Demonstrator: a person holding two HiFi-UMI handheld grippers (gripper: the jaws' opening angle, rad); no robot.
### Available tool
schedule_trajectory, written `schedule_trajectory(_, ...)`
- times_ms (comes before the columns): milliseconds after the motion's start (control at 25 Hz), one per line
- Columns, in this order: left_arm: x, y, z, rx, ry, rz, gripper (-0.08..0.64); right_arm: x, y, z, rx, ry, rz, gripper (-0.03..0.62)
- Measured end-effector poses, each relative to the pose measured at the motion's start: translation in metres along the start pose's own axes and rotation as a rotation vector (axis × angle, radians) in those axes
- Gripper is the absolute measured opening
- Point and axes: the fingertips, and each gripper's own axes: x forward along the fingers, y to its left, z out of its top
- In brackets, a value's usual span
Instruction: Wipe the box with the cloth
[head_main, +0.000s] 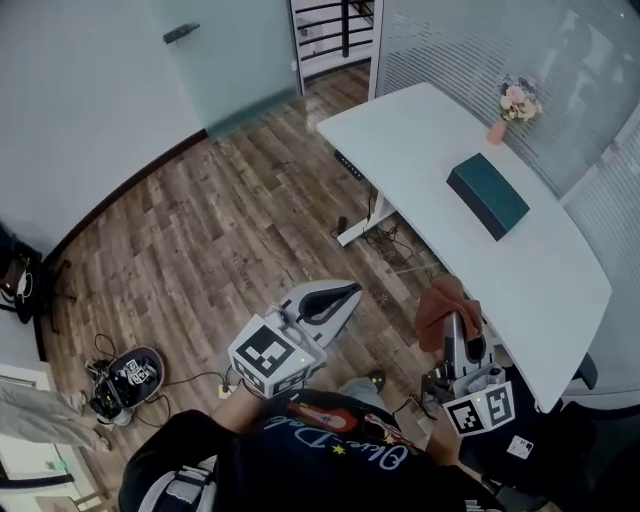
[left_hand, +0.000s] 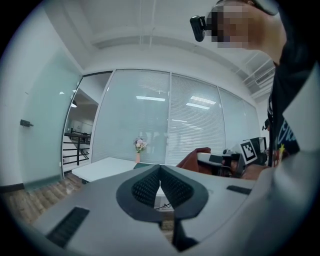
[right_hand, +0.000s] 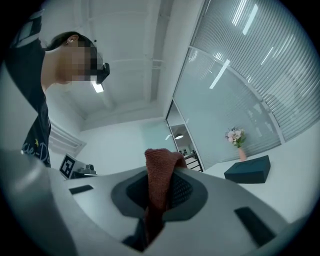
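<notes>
The dark teal box (head_main: 487, 195) is lying flat on the white table (head_main: 560, 290), near the middle of the top. A small vase of flowers (head_main: 515, 105) is standing on the table beyond the box, close to the glass wall.

The person is standing off the table's edge, on the side of the box away from the vase, holding 2 grippers. The right gripper (head_main: 462, 338) is hanging beside that edge, well short of the box. Its fingers are clamping a reddish-brown cloth (right_hand: 159, 175), which is bunching up above the tips and trailing down between them. In the right gripper view the box is showing to the right of the cloth, apart from it, with the vase behind it.

The left gripper (head_main: 352, 291) is pointing toward the table from over the wooden floor (head_main: 200, 230), farther from the box than the right one. Its fingers (left_hand: 147, 187) are pressing together with nothing between them.

A dark bundle with cables (head_main: 128, 378) is lying on the floor, far from the box.
</notes>
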Motion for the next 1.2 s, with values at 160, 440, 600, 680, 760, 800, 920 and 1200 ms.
schedule_trajectory(160, 0.014, -0.002, 0.004, 0.031, 0.008, 0.028, 0.003, 0.007, -0.021, -0.001, 0.027, -0.001, 0.034, 0.028)
schedule_trajectory(440, 0.043, -0.006, 0.006, 0.019, 0.010, 0.064, 0.003, 0.010, -0.050, 0.003, 0.041, 0.002, 0.078, 0.028)
schedule_trajectory(600, 0.068, -0.007, 0.005, 0.018, 0.019, 0.069, 0.003, 0.007, -0.077, 0.009, 0.033, 0.007, 0.069, 0.028)
schedule_trajectory(680, 0.083, -0.009, 0.006, 0.024, 0.019, 0.064, 0.003, 0.004, -0.092, 0.015, 0.021, 0.001, 0.054, 0.028)
schedule_trajectory(760, 0.097, -0.012, 0.007, 0.027, 0.022, 0.053, 0.003, -0.003, -0.107, 0.023, 0.010, -0.023, 0.027, 0.028)
schedule_trajectory(800, 0.103, -0.015, 0.007, 0.029, 0.026, 0.044, 0.003, -0.007, -0.112, 0.028, 0.007, -0.039, 0.013, 0.028)
schedule_trajectory(920, 0.115, -0.023, 0.008, 0.029, 0.037, 0.010, 0.003, -0.019, -0.123, 0.035, 0.008, -0.052, -0.020, 0.028)
schedule_trajectory(1200, 0.166, -0.018, 0.005, 0.005, 0.016, -0.074, 0.003, -0.021, -0.160, 0.045, -0.038, -0.071, -0.101, 0.028)
